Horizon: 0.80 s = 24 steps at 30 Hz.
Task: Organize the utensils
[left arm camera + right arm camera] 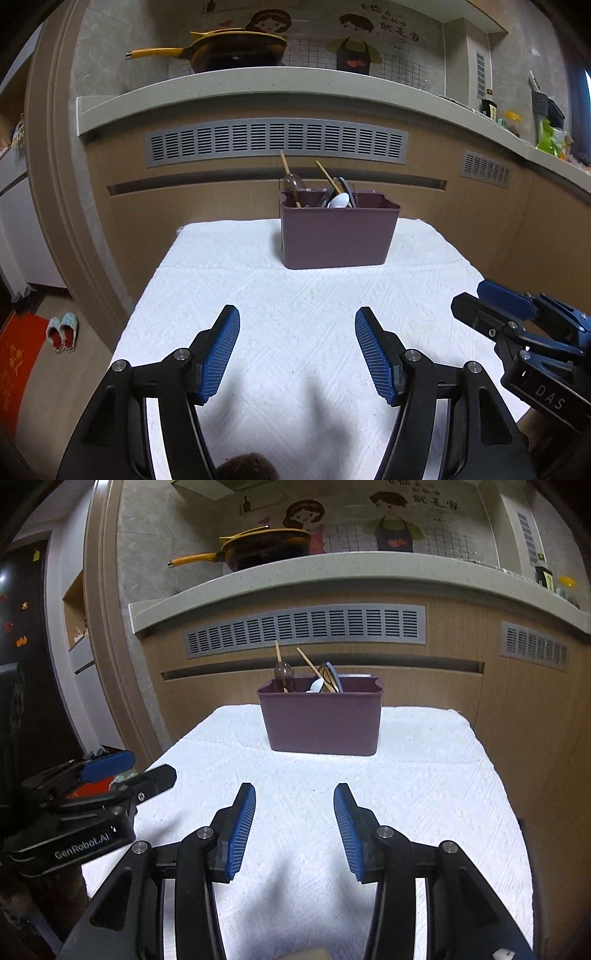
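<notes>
Nearest, the left gripper [297, 350] hangs over the white cloth [295, 295] with its jaws wide and nothing between them. Just to its right, the right gripper [294, 827] does the same: jaws apart, empty, angled down at the cloth. Each shows in the other's view at the edge of the tabletop.

Farther on, at the back of the tabletop and well apart from both grippers, stands the purple bin [338, 236]. The utensils sit inside it, leaning in a loose jumble: two wooden sticks, likely chopsticks [327, 177], a brown spoon [291, 184], a white spoon [340, 201] and some dark rounded pieces that cannot be told apart. No utensil lies on the cloth itself.

They look light and stiff. The thin chopsticks will likely roll or twist between the ribbed pads, so a pinch across the upper shaft, where they stand clear of the rim, seems safest. The white spoon may be ceramic, smooth and breakable; its handle is the better hold, though that is hidden inside the bin. The bin may slide on the cloth when something is pulled out.

Behind it are cabinet fronts, and above them a yellow-handled pan [229, 51].
</notes>
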Motion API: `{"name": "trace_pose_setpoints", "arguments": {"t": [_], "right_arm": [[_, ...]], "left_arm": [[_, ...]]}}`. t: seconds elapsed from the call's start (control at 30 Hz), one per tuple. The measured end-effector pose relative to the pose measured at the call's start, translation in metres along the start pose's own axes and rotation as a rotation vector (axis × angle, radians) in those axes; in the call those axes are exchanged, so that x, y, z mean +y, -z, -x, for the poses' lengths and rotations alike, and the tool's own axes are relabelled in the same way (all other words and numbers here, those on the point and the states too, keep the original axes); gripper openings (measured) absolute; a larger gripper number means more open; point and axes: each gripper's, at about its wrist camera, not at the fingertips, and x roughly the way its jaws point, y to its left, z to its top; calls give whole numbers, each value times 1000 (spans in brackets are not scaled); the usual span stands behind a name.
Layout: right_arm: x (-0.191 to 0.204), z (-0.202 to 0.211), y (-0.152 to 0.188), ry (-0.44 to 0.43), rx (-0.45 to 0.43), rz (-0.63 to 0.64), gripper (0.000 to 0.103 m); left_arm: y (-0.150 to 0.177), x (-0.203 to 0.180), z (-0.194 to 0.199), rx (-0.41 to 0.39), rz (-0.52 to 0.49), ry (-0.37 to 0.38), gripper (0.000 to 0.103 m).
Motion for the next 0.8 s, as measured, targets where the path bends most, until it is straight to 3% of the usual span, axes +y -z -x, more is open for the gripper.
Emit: {"name": "trace_pose_setpoints", "arguments": {"t": [0.8], "right_arm": [[-3, -2, 0, -1, 13, -7, 44]], "left_arm": [[1, 4, -6, 39, 8, 21, 65]]}}
